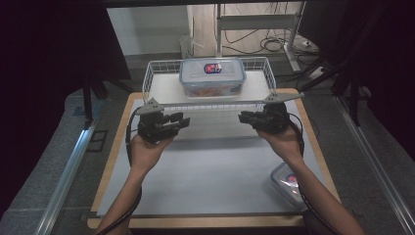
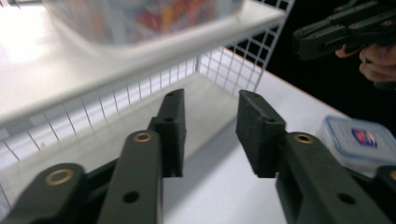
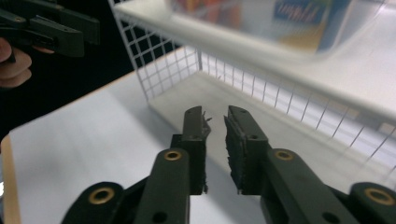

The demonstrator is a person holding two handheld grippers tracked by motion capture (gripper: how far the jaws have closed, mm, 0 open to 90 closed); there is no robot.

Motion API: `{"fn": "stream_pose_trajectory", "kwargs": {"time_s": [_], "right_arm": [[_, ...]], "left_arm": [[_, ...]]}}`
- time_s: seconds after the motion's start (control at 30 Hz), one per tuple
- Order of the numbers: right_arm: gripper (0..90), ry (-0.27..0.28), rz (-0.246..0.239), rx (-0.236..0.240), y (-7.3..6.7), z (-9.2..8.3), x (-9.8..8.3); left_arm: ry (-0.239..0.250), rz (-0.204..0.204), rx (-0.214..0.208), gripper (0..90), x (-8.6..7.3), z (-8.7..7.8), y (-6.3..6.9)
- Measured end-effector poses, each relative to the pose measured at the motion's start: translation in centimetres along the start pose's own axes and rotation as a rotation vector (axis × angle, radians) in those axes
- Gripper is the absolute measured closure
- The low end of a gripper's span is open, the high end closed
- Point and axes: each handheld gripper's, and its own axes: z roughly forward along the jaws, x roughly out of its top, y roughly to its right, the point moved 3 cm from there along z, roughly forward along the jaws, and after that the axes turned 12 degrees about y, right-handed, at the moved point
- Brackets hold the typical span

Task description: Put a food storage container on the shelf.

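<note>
Lidded container [image 1: 288,182] near table [image 1: 205,171] corner

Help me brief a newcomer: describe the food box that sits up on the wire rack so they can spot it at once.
Start at the white wire rack at the table's far edge. On its raised shelf sits a clear lidded food box with a blue rim and a red-and-blue label. The other box lies low on the table, near the person's right forearm.

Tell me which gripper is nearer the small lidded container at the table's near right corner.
Right. The right gripper hovers beyond the small container on that same side; the left gripper is across the table, far to its left.
</note>
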Motion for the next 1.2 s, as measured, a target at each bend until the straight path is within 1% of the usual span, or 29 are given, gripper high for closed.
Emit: {"fn": "stream_pose_trajectory", "kwargs": {"time_s": [0.1,0.2,0.27,0.33,0.4,0.47,0.57,0.67,0.7,0.77,0.83,0.93,1.03,1.1,1.17,1.2], "right_arm": [[71.5,-0.013,-0.012,0.008,-0.7,-0.7,-1.2],[66.1,-0.028,-0.024,0.005,-1.2,-1.4,-2.3],[62.6,-0.035,-0.030,0.002,-1.5,-1.8,-3.0],[59.1,-0.043,-0.042,-0.003,-1.8,-2.1,-3.6],[54.9,-0.055,-0.052,-0.011,-2.1,-2.4,-4.4],[51.0,-0.066,-0.054,-0.019,-2.3,-2.7,-5.3],[45.8,-0.082,-0.054,-0.036,-2.4,-2.9,-6.6],[42.3,-0.099,-0.050,-0.048,-2.4,-3.1,-8.0],[41.2,-0.106,-0.048,-0.049,-2.4,-3.2,-8.5],[39.4,-0.122,-0.049,-0.052,-2.4,-3.3,-9.4],[37.8,-0.127,-0.049,-0.061,-2.3,-3.4,-10.1],[34.7,-0.138,-0.043,-0.076,-2.1,-3.7,-11.0],[32.0,-0.155,-0.046,-0.076,-1.9,-3.9,-11.9],[30.8,-0.172,-0.058,-0.083,-1.9,-4.0,-12.5],[29.7,-0.187,-0.071,-0.089,-1.9,-4.1,-13.0],[28.9,-0.191,-0.073,-0.090,-1.9,-4.1,-13.2]], "left_arm": [[-0.019,0.018,0.007,55.5,-1.3,-0.6,0.8],[-0.032,0.024,0.007,51.1,-2.5,-1.0,1.5],[-0.041,0.035,0.014,47.9,-3.5,-1.4,1.9],[-0.045,0.037,0.018,44.6,-4.3,-1.6,2.3],[-0.043,0.031,0.013,40.4,-5.1,-1.8,2.7],[-0.055,0.034,0.000,38.2,-6.2,-1.9,3.2],[-0.075,0.045,0.011,34.6,-8.0,-2.1,3.8],[-0.081,0.040,0.015,30.7,-9.4,-2.3,4.3],[-0.094,0.047,0.023,28.1,-9.9,-2.4,4.5],[-0.093,0.059,0.043,23.6,-10.5,-2.6,4.7],[-0.091,0.060,0.048,17.7,-11.2,-2.8,5.0],[-0.104,0.064,0.066,9.8,-12.3,-3.2,5.2],[-0.138,0.080,0.100,5.9,-13.4,-3.7,5.1],[-0.166,0.092,0.120,4.3,-14.1,-4.2,4.8],[-0.176,0.095,0.148,4.1,-14.4,-4.6,4.4],[-0.170,0.085,0.150,4.1,-14.4,-4.7,4.3]]}}
